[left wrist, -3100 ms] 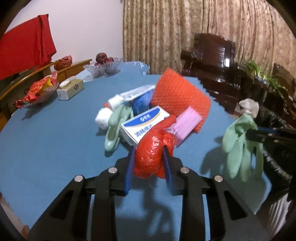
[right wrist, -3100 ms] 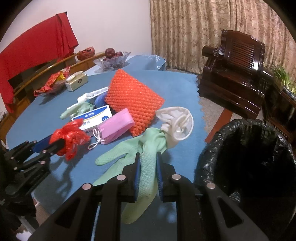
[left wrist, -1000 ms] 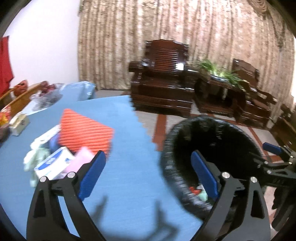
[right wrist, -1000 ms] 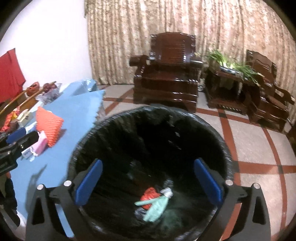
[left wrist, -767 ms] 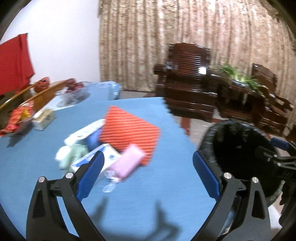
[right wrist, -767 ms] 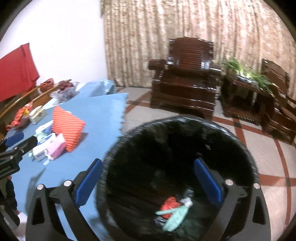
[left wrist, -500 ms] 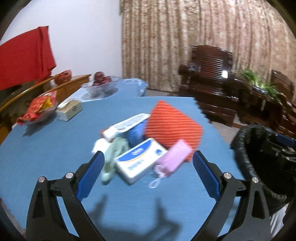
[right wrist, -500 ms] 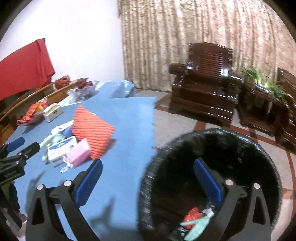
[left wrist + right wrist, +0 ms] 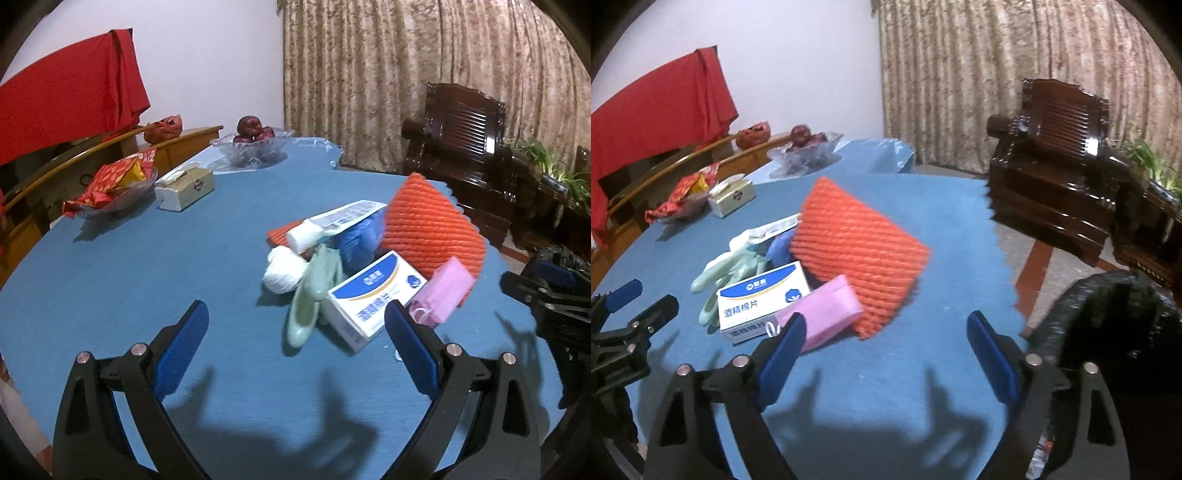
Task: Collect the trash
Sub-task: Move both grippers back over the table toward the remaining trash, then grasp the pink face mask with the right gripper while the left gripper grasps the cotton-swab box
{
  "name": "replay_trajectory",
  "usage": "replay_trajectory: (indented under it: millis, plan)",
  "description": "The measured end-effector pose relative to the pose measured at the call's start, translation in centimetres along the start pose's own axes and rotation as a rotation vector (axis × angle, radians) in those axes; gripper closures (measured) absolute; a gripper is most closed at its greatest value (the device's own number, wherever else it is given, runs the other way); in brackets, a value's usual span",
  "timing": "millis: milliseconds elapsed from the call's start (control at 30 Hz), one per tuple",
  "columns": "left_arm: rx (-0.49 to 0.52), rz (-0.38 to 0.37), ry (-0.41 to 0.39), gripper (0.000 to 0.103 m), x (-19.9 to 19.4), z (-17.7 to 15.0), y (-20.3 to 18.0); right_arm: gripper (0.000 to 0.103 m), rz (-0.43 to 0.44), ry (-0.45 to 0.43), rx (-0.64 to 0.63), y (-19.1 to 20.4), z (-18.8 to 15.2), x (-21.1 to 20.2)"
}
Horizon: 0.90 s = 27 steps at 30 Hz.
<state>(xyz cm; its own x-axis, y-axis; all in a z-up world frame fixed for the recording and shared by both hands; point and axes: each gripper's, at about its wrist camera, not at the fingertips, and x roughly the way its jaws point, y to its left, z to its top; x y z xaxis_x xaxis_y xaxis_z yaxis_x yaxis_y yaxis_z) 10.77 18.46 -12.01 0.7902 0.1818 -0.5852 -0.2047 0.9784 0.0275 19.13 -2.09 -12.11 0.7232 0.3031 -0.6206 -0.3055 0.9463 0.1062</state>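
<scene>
A heap of trash lies on the blue table (image 9: 110, 295): an orange foam net (image 9: 432, 225), a white and blue box (image 9: 373, 299), a pink mask pack (image 9: 447, 291), a pale green glove (image 9: 314, 291), a white wad (image 9: 284, 273), a white tube (image 9: 332, 221) and a blue wrapper (image 9: 354, 240). My left gripper (image 9: 295, 350) is open and empty, just short of the glove and box. My right gripper (image 9: 886, 354) is open and empty, in front of the pink pack (image 9: 827, 314) and the net (image 9: 857, 243). The black-lined bin (image 9: 1108, 325) stands off the table's right edge.
A tissue box (image 9: 184, 188), a dish of red snack packs (image 9: 110, 184) and a glass fruit bowl (image 9: 255, 147) sit at the far left of the table. Dark wooden armchairs (image 9: 1052, 177) stand past the table. A red cloth (image 9: 66, 110) hangs over a chair.
Both grippers let go of the red bag and the green glove over the bin. They then swung left, back from the bin to the trash heap on the table, open and empty.
</scene>
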Motion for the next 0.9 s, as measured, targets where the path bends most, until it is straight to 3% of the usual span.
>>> replay_trajectory:
  millis: [400, 533, 633, 900]
  plan:
    - [-0.024, 0.013, 0.016, 0.010, 1.6, 0.0, 1.5, 0.064, 0.069, 0.100, -0.038, 1.5, 0.2, 4.8]
    - [-0.016, 0.011, 0.016, 0.010, 1.8, 0.1, 1.2, 0.089, 0.098, 0.121, -0.027, 1.5, -0.1, 5.1]
    - [-0.011, 0.003, 0.019, 0.010, 1.9, 0.1, 0.9, 0.095, 0.124, 0.118, -0.019, 1.2, -0.3, 4.7]
    - [0.004, -0.024, 0.036, 0.013, 2.4, -0.3, -0.7, 0.096, 0.123, 0.110, 0.007, -0.7, -0.6, 2.2]
